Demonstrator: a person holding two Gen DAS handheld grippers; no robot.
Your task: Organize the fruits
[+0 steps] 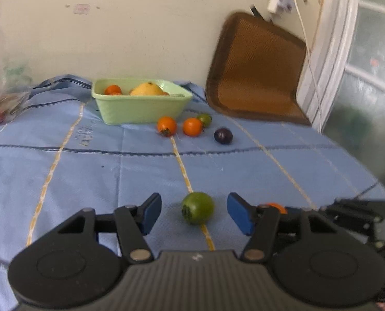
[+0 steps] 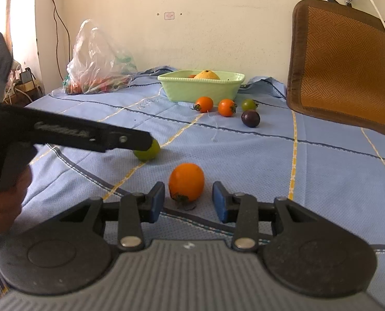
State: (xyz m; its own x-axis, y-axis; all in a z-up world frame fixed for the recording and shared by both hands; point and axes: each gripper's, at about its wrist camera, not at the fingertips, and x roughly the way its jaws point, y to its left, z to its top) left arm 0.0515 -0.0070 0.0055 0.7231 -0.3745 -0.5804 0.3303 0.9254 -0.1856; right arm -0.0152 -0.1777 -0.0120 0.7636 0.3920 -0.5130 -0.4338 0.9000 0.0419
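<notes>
Left gripper (image 1: 194,213) jaws spread around green tomato (image 1: 197,207), right gripper (image 2: 188,200) jaws spread around orange tomato (image 2: 186,181), both tomatoes well in front of green basket (image 2: 201,89).

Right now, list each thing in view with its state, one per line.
Left gripper: open, fingers either side of the green tomato, not touching.
Right gripper: open, fingers flanking the orange tomato, apart from it.
Green tomato: loose on the cloth.
Orange tomato: loose on the cloth.
Basket: upright, holds a yellow fruit and an orange one.
Purple fruit: on the cloth, outside the basket.
Plastic bag: open-topped, slumped.
</notes>
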